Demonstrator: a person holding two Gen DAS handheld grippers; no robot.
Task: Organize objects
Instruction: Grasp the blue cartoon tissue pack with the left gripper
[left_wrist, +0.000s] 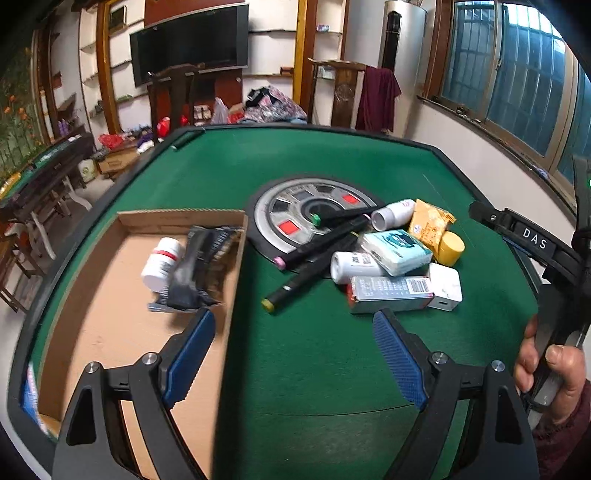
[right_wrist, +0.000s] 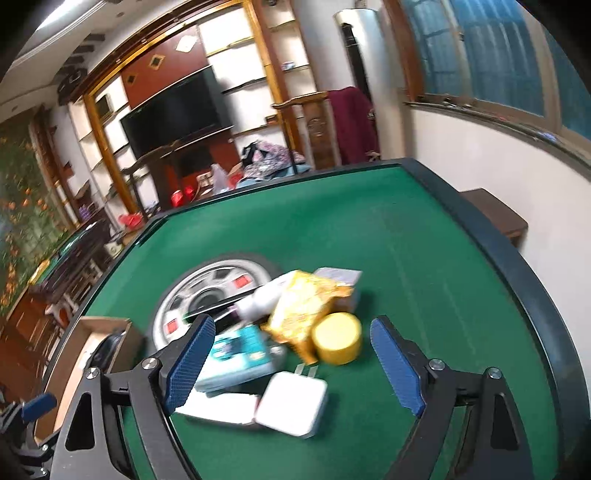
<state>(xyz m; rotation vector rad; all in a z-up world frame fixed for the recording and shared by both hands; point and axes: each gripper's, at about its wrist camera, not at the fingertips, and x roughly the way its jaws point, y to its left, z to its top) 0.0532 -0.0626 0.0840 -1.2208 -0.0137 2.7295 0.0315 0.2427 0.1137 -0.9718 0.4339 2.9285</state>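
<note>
A cardboard box (left_wrist: 110, 332) lies at the table's left with a white pill bottle (left_wrist: 162, 264) and a dark packet (left_wrist: 201, 269) inside. A pile sits mid-table: black markers (left_wrist: 317, 254), white bottles (left_wrist: 354, 267), a teal tissue pack (left_wrist: 397, 251), a yellow snack bag (left_wrist: 430, 225), a yellow cap (left_wrist: 451, 248), a silver carton (left_wrist: 389, 293) and a white charger (left_wrist: 447, 286). My left gripper (left_wrist: 293, 347) is open and empty above the box's right wall. My right gripper (right_wrist: 291, 363) is open and empty over the charger (right_wrist: 293, 402), beside the yellow cap (right_wrist: 337, 338).
The green felt table (left_wrist: 332, 369) has a raised dark rim and a round silver hub (left_wrist: 291, 210) at its centre. The right gripper's body (left_wrist: 535, 243) and the hand holding it show at the right edge. Chairs and shelves stand beyond the table.
</note>
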